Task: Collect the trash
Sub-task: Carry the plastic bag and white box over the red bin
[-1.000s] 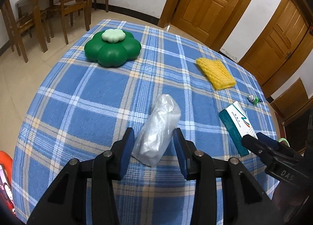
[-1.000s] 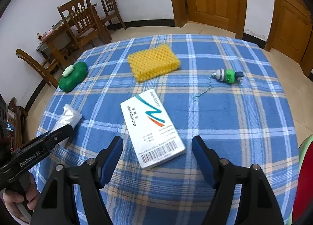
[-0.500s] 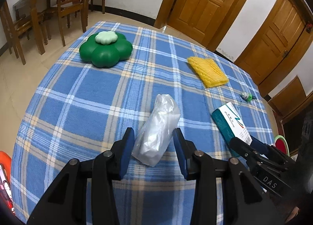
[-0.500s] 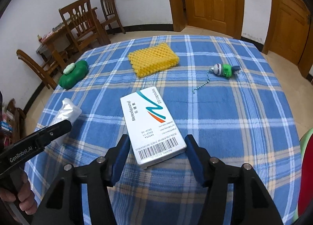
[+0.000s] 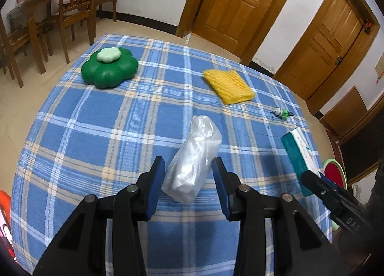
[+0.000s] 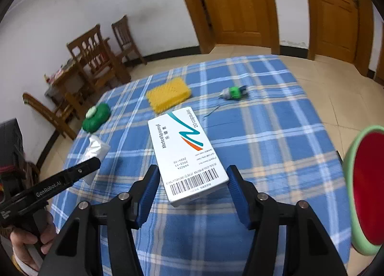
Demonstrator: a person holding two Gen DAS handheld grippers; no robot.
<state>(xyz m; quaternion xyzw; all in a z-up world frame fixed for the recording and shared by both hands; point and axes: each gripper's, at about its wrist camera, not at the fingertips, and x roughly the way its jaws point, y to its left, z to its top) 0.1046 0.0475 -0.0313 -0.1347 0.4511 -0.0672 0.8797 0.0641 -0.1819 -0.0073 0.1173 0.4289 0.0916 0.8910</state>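
Observation:
A crumpled clear plastic bag [image 5: 196,151] is clamped between the blue pads of my left gripper [image 5: 188,165] and hangs just above the blue plaid tablecloth [image 5: 96,136]. A white medicine box [image 6: 184,151] with a teal and orange logo is pinched at its barcode end by my right gripper [image 6: 192,175] and tilts up off the cloth. The box [image 5: 297,153] also shows at the right edge of the left wrist view. In the right wrist view the bag [image 6: 97,148] appears at the left.
A green flower-shaped container [image 5: 109,69], a yellow foam net [image 5: 229,83] and a small green keychain toy [image 5: 282,112] lie farther back on the table. A red bin with a green rim [image 6: 364,189] stands off the table's right side. Wooden chairs [image 5: 76,2] and doors are behind.
My right gripper's jaws closed onto the medicine box and lifted it off the cloth. The left gripper rose a little with the bag still in it.

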